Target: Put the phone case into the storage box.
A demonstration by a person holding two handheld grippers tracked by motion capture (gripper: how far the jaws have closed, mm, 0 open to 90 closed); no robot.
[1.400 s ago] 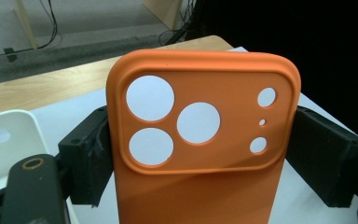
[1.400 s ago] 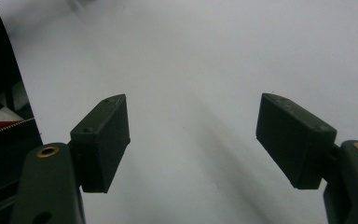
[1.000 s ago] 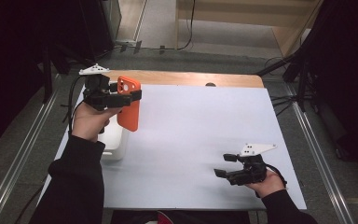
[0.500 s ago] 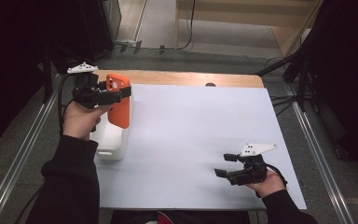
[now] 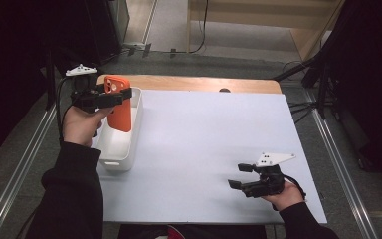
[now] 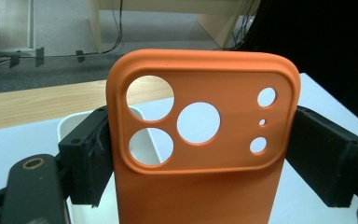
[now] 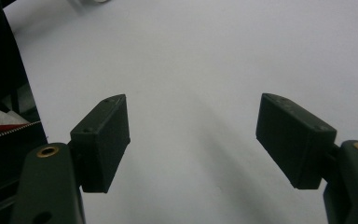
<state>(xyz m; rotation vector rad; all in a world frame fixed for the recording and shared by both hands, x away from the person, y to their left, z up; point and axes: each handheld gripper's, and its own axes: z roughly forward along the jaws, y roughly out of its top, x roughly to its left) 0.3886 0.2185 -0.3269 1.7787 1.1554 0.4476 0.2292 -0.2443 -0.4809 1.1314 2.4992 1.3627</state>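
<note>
Since a second ago the left gripper (image 5: 110, 95) has carried its load away from the person and off toward the table's far left corner, so that the white rectangular plastic bin (image 5: 135, 124), earlier half hidden beneath the hand, now lies directly below the jaws; the right gripper (image 5: 243, 175) has not stirred. The left jaws are clamped across the two long edges of a soft-looking orange phone case (image 6: 200, 154), rubbery and matte by its look, taking it just at the level of the camera cut-outs, with the case hanging upright below them and its lower end dipping inside the bin's walls. Seen from the left gripper view, the round lens holes sit squarely between the black pads (image 6: 89, 154), and through them show the bin's rim and the pale wooden table edge (image 6: 37, 100) beyond. I would judge the case light and flexible, likely to bow if squeezed hard across its open middle, so the stiffer band around the camera block is a sound place to hold it. Well off to the near right, the right gripper rests low over the bare white tabletop (image 7: 205, 51) with its jaws spread wide and nothing between them.
</note>
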